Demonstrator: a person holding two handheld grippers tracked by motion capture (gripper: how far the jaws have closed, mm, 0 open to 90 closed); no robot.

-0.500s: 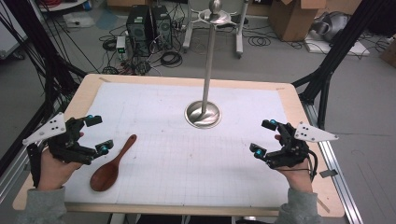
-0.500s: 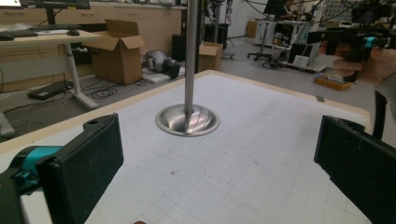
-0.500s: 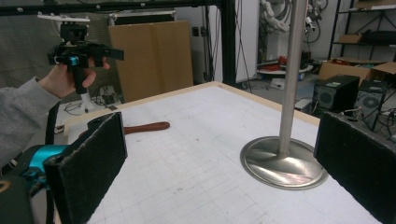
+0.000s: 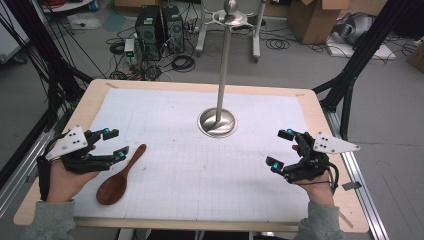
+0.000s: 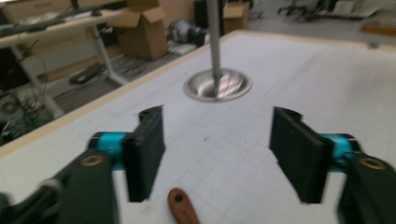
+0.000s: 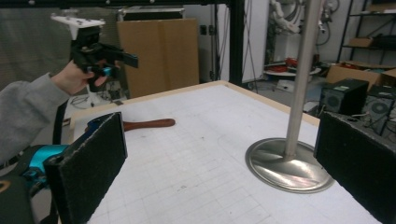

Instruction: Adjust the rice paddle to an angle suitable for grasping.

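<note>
Little has shifted since the earlier frame: your left tongs [image 4: 112,144] have edged slightly toward the spoon's handle and their jaws stand a touch wider apart, while the spoon and your right tongs lie as they did. The wooden spoon [image 4: 120,176] rests flat on the white gridded mat [image 4: 200,170] near the front left corner of the worktop [image 4: 90,107], bowl toward you, handle pointing up and away toward the middle. In the left gripper view, the handle's tip [image 5: 183,209] shows low between the two black jaws, which are spread and touch nothing.

Your left tongs hover just beside the handle, on its left, apart from the wood. Your right tongs [image 4: 281,148] hang near the front right edge, jaws likewise spread, with nothing between them; in the right gripper view they look across the mat at the stand and the spoon [image 6: 148,123]. The metal stand [image 4: 217,121], a round base with an upright pole, occupies the middle of the worktop toward the far edge, well apart from the spoon.

As for progress: the work appears barely begun. The spoon is not yet grasped; approach, closing on the handle, and lifting are all left to you.
</note>
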